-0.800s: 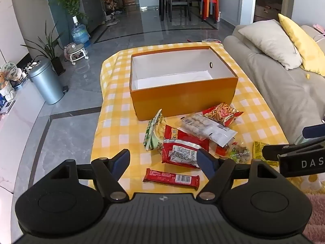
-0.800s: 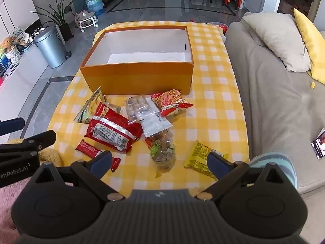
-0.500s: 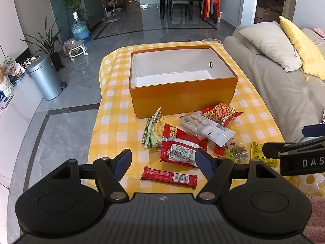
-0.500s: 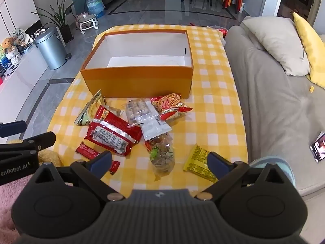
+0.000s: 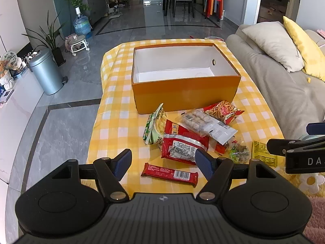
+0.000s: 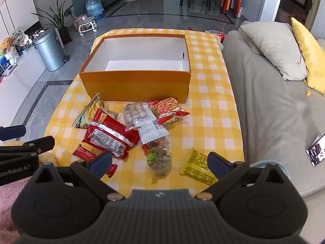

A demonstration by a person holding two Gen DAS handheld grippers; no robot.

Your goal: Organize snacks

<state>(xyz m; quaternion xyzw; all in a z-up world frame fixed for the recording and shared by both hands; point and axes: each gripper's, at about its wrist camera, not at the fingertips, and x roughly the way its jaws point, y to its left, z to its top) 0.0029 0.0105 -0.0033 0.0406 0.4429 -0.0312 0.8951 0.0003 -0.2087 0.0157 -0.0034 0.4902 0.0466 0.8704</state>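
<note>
An open orange box [image 5: 185, 92] [image 6: 136, 85] with an empty white inside stands on the yellow checked table [image 5: 119, 126]. Before it lie several snack packs: a green pack [image 5: 154, 127], a big red pack [image 5: 182, 145] [image 6: 110, 135], a clear pack of balls [image 5: 205, 123], an orange-red stick pack [image 5: 222, 111] [image 6: 167, 109], a red bar [image 5: 169, 173] [image 6: 86, 154], a clear mixed pack [image 6: 159, 157] and a yellow pack [image 6: 198, 167]. My left gripper [image 5: 163, 163] is open, empty, above the red bar. My right gripper [image 6: 159, 161] is open, empty, above the clear mixed pack.
A grey sofa [image 6: 274, 101] with cushions runs along the table's right side, a phone [image 6: 316, 149] on it. A metal bin [image 5: 45, 73] and plants stand on the floor at left. A pink rug [image 6: 10, 191] lies near the table's front.
Both grippers have moved a little closer to the snacks and the table; both stay open and empty. The snacks have not moved.
</note>
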